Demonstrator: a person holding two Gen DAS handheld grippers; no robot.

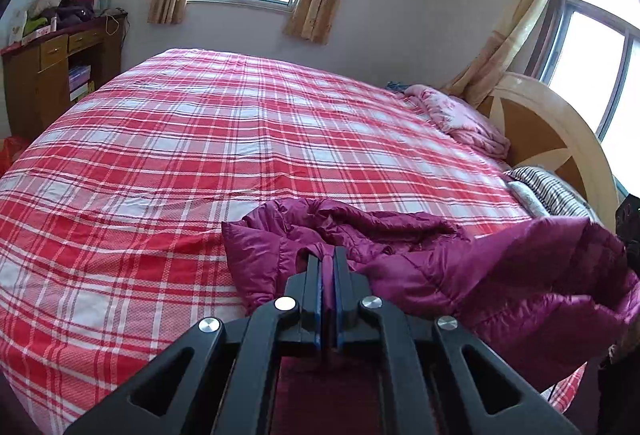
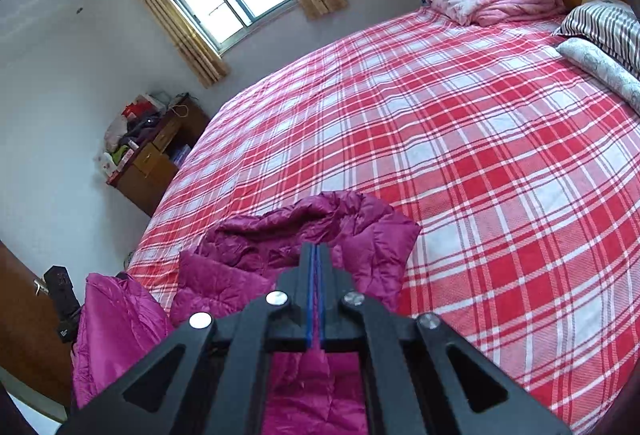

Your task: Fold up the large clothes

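Bed (image 1: 180, 139) with red-white checked sheet fills both views. Purple padded jacket (image 1: 440, 259) lies crumpled at near edge of bed, one part hanging over side. Pink blanket (image 1: 456, 115) and striped pillow (image 1: 552, 191) near headboard. Left gripper (image 1: 328, 255) pinching jacket fabric. Right gripper (image 2: 316, 255) pressed together on jacket fabric too.

The left tool (image 1: 328, 255) pinches a fold of the magenta padded jacket (image 1: 460, 267) above the plaid bedsheet (image 1: 200, 155).

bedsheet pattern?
Red, pink and white plaid on the bedsheet; clearest in the right wrist view.
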